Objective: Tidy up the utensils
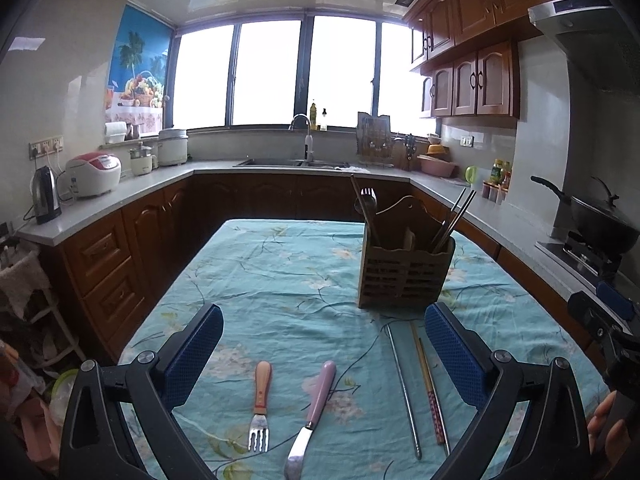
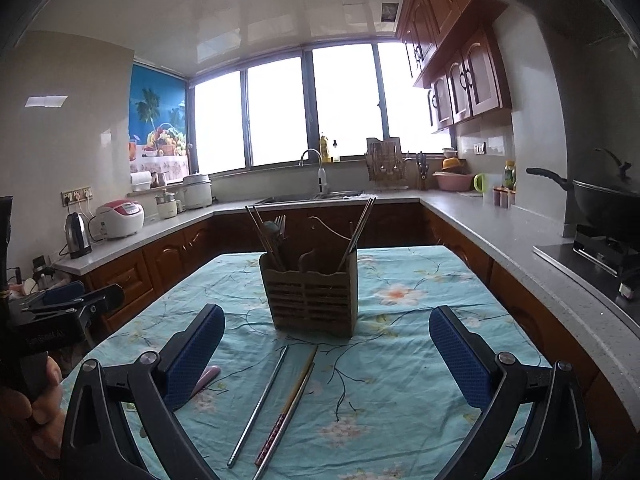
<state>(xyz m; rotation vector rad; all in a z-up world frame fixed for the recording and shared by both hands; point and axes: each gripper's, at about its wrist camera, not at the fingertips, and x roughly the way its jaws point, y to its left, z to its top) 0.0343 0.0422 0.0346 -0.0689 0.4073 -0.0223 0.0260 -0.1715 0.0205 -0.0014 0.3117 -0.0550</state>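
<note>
A slatted wooden utensil caddy [image 1: 404, 268] [image 2: 312, 292] stands on the floral tablecloth with chopsticks, a fork and a spoon upright in it. Near me lie a fork with an orange wooden handle [image 1: 261, 404], a pink-handled knife [image 1: 314, 412], a steel chopstick [image 1: 404, 392] [image 2: 260, 400] and patterned chopsticks [image 1: 432, 392] [image 2: 288, 404]. My left gripper [image 1: 324, 352] is open above the fork and knife, nothing between its blue pads. My right gripper [image 2: 326, 356] is open above the chopsticks, holding nothing. The knife's pink handle tip [image 2: 206, 376] peeks out beside the right gripper's left finger.
The table [image 1: 280, 264] is ringed by grey kitchen counters: kettle [image 1: 45, 194] and rice cooker [image 1: 94, 174] at left, sink [image 1: 296, 162] at the back, a black wok [image 1: 600, 220] on the stove at right. A person's hand [image 2: 28, 400] holds the other gripper at the left edge.
</note>
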